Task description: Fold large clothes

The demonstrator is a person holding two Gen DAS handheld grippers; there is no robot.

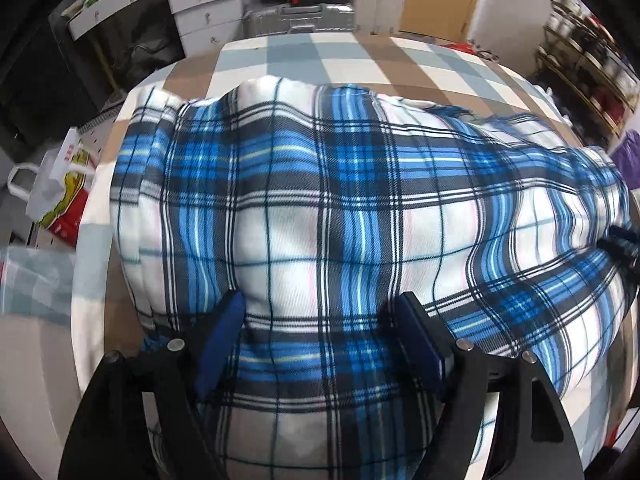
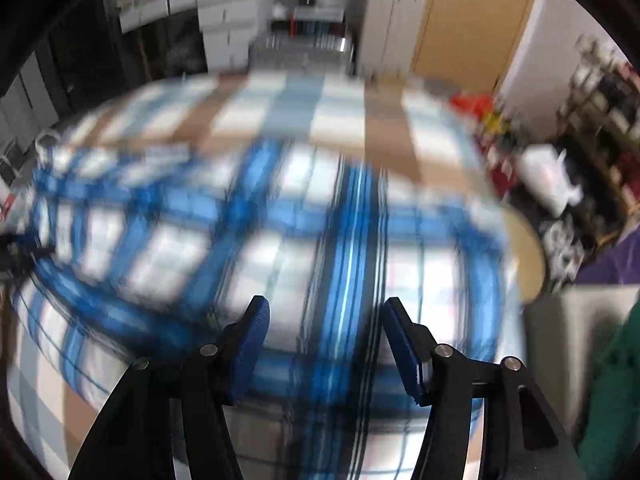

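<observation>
A large blue, white and black plaid garment (image 1: 320,208) lies spread and rumpled on a table with a checked cloth (image 1: 312,56). My left gripper (image 1: 320,312) is open just above the garment's near part, its blue pads (image 1: 224,340) wide apart with cloth showing between them. The right gripper's tip (image 1: 620,244) shows at the right edge of the left wrist view, over the garment. In the right wrist view, which is motion-blurred, my right gripper (image 2: 324,312) is open above the garment (image 2: 280,232), holding nothing. The left gripper (image 2: 16,252) shows at the left edge.
White drawers (image 1: 204,12) and a silver suitcase (image 1: 304,16) stand beyond the table's far edge. Bags (image 1: 60,192) sit on the floor at the left. Shelves with jars (image 1: 588,60) stand at the right. A purple cloth (image 2: 616,256) lies at the right.
</observation>
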